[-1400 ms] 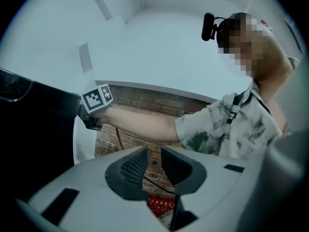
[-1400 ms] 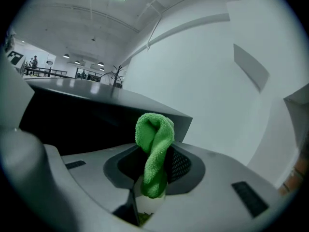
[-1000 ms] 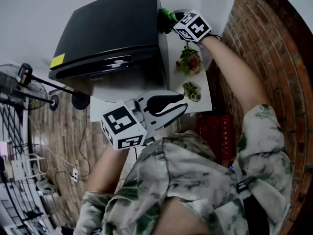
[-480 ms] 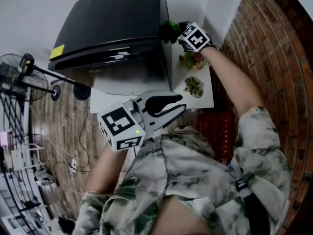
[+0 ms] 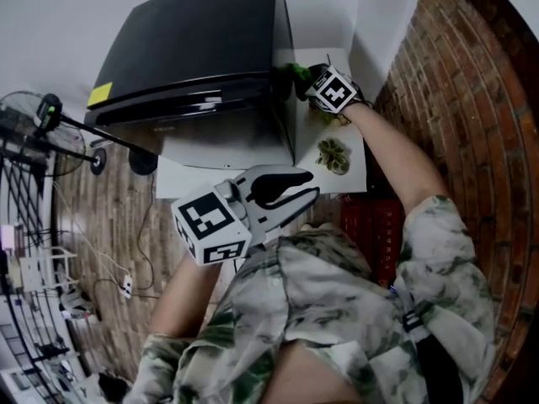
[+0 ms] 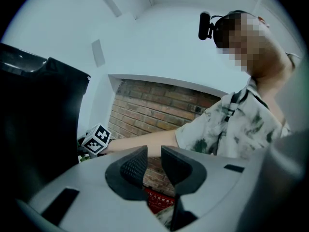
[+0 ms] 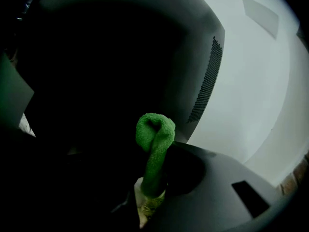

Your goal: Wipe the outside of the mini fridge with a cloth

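Right gripper (image 5: 305, 77) clamped on green cloth (image 7: 154, 135), slid further along mini fridge (image 5: 194, 45) side, left gripper (image 6: 153, 159) slightly parted, empty, unmoved.

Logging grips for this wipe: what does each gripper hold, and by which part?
Right gripper pinches the green cloth by its lower part, folded end sticking out; left gripper holds nothing.

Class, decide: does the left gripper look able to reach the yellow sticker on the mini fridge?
Probably yes: the left gripper hangs empty in front of the mini fridge, and nothing visible stands between it and the yellow sticker.
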`<control>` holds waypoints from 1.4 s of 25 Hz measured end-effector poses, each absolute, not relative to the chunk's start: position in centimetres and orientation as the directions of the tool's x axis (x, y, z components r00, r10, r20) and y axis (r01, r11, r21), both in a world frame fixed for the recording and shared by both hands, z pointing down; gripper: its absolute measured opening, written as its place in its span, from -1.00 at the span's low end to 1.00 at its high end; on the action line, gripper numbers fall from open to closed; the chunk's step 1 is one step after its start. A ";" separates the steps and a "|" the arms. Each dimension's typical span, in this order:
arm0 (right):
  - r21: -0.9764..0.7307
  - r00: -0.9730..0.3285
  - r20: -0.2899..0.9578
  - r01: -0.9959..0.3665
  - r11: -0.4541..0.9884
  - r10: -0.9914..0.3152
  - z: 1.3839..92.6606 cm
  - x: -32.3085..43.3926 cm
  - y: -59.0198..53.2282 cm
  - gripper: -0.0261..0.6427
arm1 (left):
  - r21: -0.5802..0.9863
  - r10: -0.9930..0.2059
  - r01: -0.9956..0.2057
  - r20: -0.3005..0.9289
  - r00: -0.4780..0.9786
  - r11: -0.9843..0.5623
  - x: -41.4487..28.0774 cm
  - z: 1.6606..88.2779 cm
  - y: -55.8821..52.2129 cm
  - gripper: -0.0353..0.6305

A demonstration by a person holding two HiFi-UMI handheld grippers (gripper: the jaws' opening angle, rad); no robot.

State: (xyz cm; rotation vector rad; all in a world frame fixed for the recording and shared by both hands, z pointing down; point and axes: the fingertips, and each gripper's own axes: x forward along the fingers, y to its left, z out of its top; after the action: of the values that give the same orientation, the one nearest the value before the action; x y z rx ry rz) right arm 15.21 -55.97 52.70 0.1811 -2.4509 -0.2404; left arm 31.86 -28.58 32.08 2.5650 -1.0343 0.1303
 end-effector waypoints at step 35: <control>0.374 -0.931 0.325 -0.037 0.927 -0.168 37.1 17.4 -50.5 -0.58 | 0.340 -0.663 -0.681 0.186 0.725 -0.649 30.9 33.1 -29.7 -0.62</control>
State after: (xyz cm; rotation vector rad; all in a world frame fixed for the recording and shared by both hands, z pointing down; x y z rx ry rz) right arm 17.38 -50.49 37.14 0.1505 -2.7296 -0.5206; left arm 30.94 -29.71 33.15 2.5423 -1.0364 0.0621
